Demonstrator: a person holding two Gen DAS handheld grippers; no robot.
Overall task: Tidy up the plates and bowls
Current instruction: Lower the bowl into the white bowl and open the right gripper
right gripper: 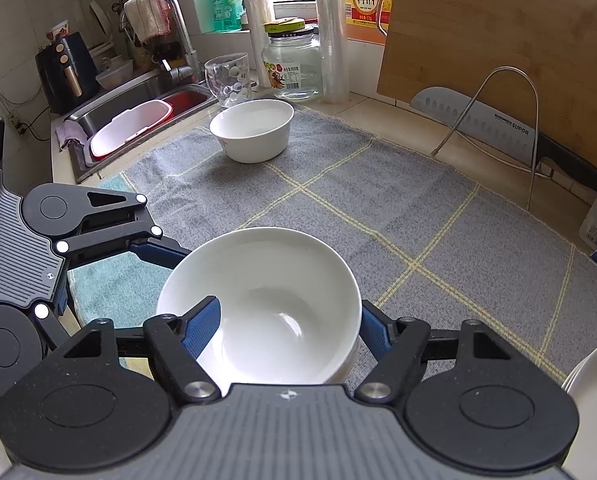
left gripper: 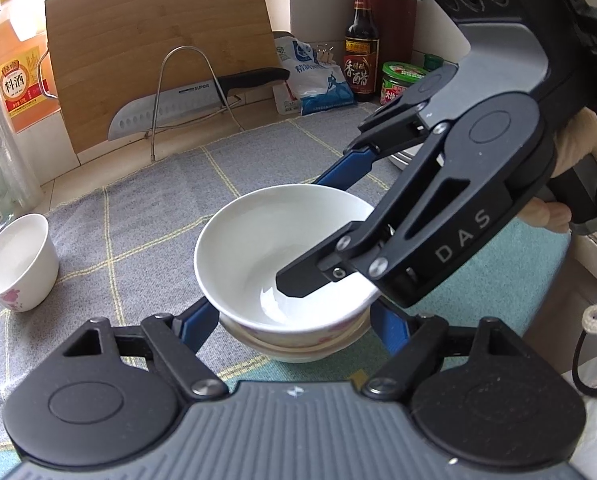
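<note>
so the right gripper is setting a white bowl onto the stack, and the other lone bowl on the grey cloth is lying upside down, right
Not quite. The right gripper does hold the top bowl over the stack, one finger inside its rim. But the lone bowl on the grey cloth stands upright, open side up, as the right wrist view shows.
</note>
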